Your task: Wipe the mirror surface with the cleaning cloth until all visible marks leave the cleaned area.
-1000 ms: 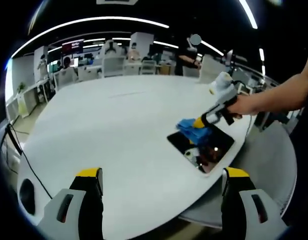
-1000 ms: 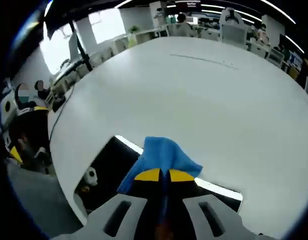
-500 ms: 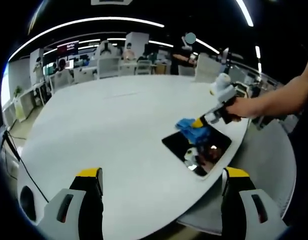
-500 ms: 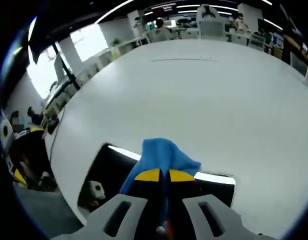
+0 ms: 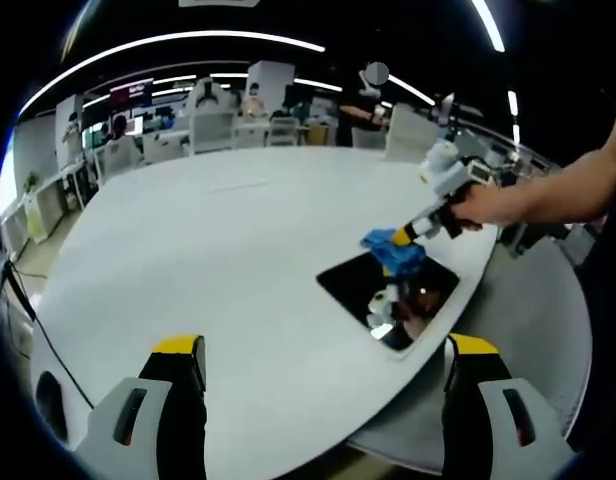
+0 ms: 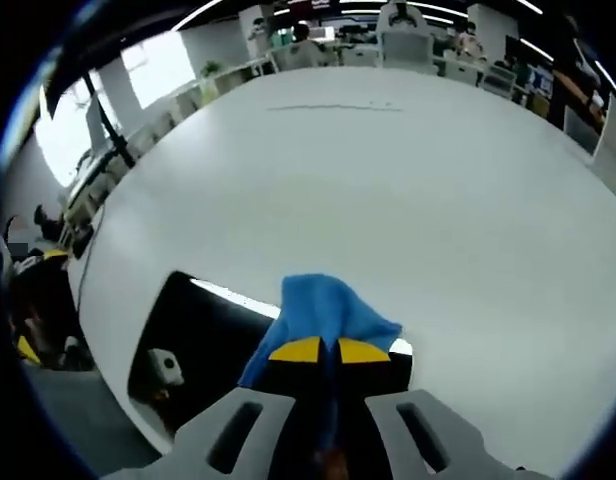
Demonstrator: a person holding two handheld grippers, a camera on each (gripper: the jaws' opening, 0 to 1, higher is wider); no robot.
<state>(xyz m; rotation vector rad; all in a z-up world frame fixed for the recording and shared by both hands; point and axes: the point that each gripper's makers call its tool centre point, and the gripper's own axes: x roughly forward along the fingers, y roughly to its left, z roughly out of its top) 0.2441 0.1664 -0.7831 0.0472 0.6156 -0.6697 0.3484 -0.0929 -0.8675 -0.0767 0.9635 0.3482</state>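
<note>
A dark rectangular mirror (image 5: 388, 297) lies flat near the right edge of the white table (image 5: 218, 250). In the right gripper view the mirror (image 6: 198, 350) stretches left under my jaws. My right gripper (image 6: 321, 351) is shut on the blue cleaning cloth (image 6: 323, 315), which presses on the mirror's far edge. In the left gripper view that cloth (image 5: 393, 252) sits at the mirror's far corner, with the right gripper (image 5: 401, 237) on it and a person's hand behind. My left gripper (image 5: 323, 347) is open, held over the table's near edge, well short of the mirror.
The round white table has wide bare surface beyond the mirror. Desks, chairs and people (image 5: 373, 95) fill the office behind. A black cable (image 5: 33, 310) runs off the table's left side. The table's edge (image 5: 458, 300) drops away just right of the mirror.
The right gripper has slid the cloth toward the mirror's far right corner, uncovering more dark glass on the left. The left gripper has stayed open and almost still.
</note>
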